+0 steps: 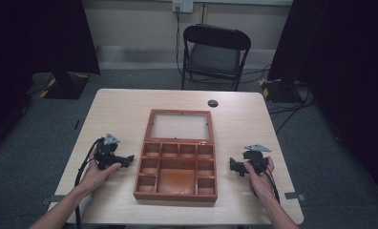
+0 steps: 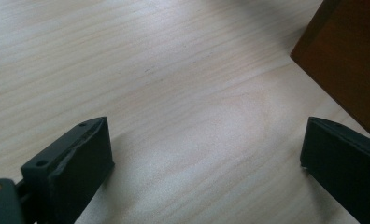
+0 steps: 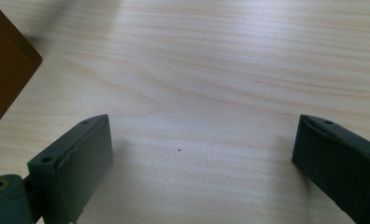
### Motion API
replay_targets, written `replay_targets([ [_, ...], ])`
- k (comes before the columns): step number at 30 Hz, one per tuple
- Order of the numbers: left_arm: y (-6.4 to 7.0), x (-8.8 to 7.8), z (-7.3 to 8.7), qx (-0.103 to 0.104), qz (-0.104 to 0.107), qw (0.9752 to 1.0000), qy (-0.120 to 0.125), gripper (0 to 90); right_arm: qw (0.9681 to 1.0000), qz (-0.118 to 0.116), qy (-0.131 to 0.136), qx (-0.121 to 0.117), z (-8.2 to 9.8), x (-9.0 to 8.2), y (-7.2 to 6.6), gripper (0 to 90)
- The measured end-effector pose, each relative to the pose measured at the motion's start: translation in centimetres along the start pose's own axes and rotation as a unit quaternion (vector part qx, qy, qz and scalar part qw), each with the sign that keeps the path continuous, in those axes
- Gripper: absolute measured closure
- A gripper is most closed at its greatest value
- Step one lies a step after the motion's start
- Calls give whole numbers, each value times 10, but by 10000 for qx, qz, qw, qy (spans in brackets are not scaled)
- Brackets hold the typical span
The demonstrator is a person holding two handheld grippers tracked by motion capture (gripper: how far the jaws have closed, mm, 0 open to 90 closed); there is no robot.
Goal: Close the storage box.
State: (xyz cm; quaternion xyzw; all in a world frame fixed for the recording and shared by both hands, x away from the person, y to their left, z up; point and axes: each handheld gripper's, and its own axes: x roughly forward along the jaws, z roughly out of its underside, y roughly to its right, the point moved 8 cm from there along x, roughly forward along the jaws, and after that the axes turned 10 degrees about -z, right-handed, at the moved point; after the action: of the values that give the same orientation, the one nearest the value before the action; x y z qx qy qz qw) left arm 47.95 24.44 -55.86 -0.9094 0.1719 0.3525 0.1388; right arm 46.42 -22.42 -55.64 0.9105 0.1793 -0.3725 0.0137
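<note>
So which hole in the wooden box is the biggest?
The middle compartment at the front of the wooden box, nearest the person. The little square ones line its left, right and far sides.

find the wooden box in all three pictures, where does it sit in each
High view: wooden box lies open at the table's centre, between the two grippers.
Left gripper view: its brown side fills the upper right corner.
Right gripper view: its brown corner enters at the upper left.
Shared landmark: the pale wood-grain table.
</note>
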Motion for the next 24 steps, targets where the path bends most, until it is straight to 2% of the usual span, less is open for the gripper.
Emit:
replay_targets([
  [5, 0, 0, 0, 5, -10, 10000, 4, 14, 10000, -58, -25, -64, 1, -1, 1, 44],
  [6, 1, 1, -1, -65, -6, 10000, 31, 13, 9999, -70, -26, -70, 1, -1, 1, 44],
  [8, 0, 1, -1, -26, 20, 10000, -32, 14, 9999, -80, -68, -80, 0, -1, 0, 54],
  [9, 1, 1, -2, -88, -5, 9999, -56, 15, 9998, -114, -103, -127, 0, -1, 0, 88],
  [10, 1, 1, -2, -78, 1, 9999, -117, 45, 9998, -165, -73, -85, -3, -4, -1, 211],
  [11, 2, 1, -5, -195, -16, 9998, -53, 45, 9998, -165, -73, -85, -3, -4, -1, 211],
  [12, 1, -1, -7, -118, -13, 9999, -17, 123, 9998, -205, -17, -64, -6, -5, -2, 180],
  [13, 2, -1, -8, -137, 5, 9999, 16, 222, 9995, -265, 110, -99, -12, -10, -3, 174],
  [16, 5, 1, -10, -131, 14, 9999, -2, 191, 9992, -395, 99, -57, -22, -14, -5, 143],
  [17, 6, 1, -11, -97, 54, 9999, -73, 203, 9991, -383, 154, -53, -26, -15, -5, 150],
  [18, 6, 1, -14, -21, 165, 9995, -258, 201, 9991, -356, 205, -95, -31, -16, -6, 167],
  [19, 7, 1, -18, -159, 241, 9993, -254, 197, 9988, -401, 235, -124, -35, -17, -7, 157],
  [20, 7, 0, -21, -288, 251, 9992, -125, 208, 9986, -451, 227, -132, -37, -17, -8, 153],
  [22, 4, -2, -30, -363, 164, 9991, 117, 240, 9981, -550, 201, -209, -43, -18, -12, 154],
  [23, 4, -2, -30, -363, 164, 9991, 117, 247, 9978, -611, 131, -235, -45, -18, -13, 161],
  [24, 4, -2, -33, -315, 300, 9991, -14, 241, 9974, -680, 104, -224, -48, -18, -14, 168],
])
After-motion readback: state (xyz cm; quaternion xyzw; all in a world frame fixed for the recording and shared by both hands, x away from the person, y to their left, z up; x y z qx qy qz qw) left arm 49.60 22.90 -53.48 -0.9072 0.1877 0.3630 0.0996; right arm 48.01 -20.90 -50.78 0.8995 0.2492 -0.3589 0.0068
